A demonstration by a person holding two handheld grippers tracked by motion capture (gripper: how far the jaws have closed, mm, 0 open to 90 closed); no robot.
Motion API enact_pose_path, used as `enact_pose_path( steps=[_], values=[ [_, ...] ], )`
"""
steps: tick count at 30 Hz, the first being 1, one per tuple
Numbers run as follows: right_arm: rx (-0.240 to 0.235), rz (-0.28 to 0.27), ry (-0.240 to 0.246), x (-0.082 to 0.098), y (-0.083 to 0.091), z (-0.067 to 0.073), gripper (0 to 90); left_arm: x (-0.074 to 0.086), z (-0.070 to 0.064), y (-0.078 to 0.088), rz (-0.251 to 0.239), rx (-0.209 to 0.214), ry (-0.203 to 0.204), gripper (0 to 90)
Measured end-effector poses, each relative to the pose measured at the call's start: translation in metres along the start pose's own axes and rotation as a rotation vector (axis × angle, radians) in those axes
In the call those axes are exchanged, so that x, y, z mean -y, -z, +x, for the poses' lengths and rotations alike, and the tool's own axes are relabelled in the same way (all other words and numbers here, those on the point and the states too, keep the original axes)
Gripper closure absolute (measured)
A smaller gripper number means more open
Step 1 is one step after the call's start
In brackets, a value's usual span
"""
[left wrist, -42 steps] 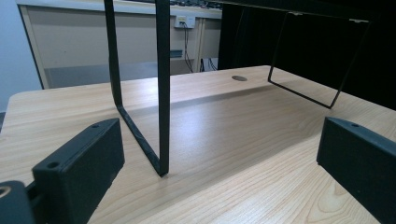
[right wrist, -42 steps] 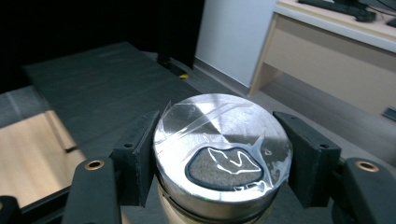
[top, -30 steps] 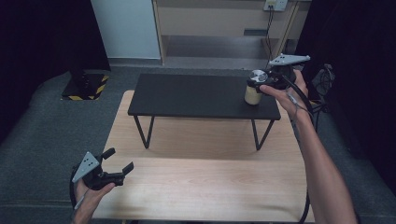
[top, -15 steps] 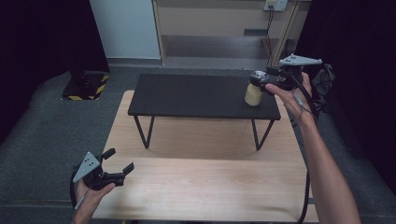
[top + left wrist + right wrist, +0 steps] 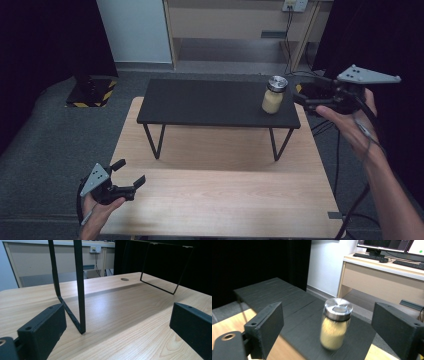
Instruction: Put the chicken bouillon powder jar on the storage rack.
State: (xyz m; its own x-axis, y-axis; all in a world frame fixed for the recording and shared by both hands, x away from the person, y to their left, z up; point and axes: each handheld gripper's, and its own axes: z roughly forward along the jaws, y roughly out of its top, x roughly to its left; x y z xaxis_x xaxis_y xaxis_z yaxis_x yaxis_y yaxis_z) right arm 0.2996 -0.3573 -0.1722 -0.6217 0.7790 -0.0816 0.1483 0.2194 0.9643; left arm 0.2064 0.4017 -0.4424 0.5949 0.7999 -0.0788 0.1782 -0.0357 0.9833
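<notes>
A glass jar (image 5: 274,95) with a silver lid and pale yellow contents stands upright near the right end of a small black table (image 5: 210,102). In the right gripper view the jar (image 5: 335,323) is a short way in front of the jaws. My right gripper (image 5: 301,96) hovers just right of the jar, open and not touching it. My left gripper (image 5: 130,172) is open and holds nothing, low over the front left corner of the wooden table (image 5: 225,200). In the left gripper view a black table leg (image 5: 80,290) stands close ahead of its wide-apart jaws.
The black table stands on thin hairpin legs on the far half of the wooden table. A light wooden desk (image 5: 235,25) and cables line the back wall. A yellow-and-black striped base (image 5: 90,95) sits on the floor at left. A keyboard (image 5: 372,257) lies on the desk.
My right gripper, which was at the jar a second ago, has drawn back to the right and stands apart from it. The jar stays upright. The left gripper has barely moved.
</notes>
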Motion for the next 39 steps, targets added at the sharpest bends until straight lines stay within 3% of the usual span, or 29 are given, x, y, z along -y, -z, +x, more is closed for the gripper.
enact_pose_path(
  steps=[7,13,18,23,39],
  values=[
    [0.015,-0.007,0.007,0.012,0.044,0.017,7.2,0.0,0.0,-0.001,-0.003,0.005,0.0,0.0],
    [0.014,-0.016,-0.007,0.02,0.061,0.026,7.3,-0.001,-0.001,-0.001,-0.002,0.006,-0.001,0.0],
    [0.03,-0.018,-0.025,0.026,0.065,0.032,8.0,0.0,-0.001,-0.001,-0.005,0.004,0.003,0.0],
    [0.025,-0.027,-0.052,0.031,0.066,0.028,8.2,0.0,-0.001,-0.001,-0.003,0.004,0.003,0.0],
    [0.021,-0.005,-0.033,0.029,0.063,0.028,8.2,0.0,-0.001,-0.002,0.003,0.008,0.0,0.0]
  ],
)
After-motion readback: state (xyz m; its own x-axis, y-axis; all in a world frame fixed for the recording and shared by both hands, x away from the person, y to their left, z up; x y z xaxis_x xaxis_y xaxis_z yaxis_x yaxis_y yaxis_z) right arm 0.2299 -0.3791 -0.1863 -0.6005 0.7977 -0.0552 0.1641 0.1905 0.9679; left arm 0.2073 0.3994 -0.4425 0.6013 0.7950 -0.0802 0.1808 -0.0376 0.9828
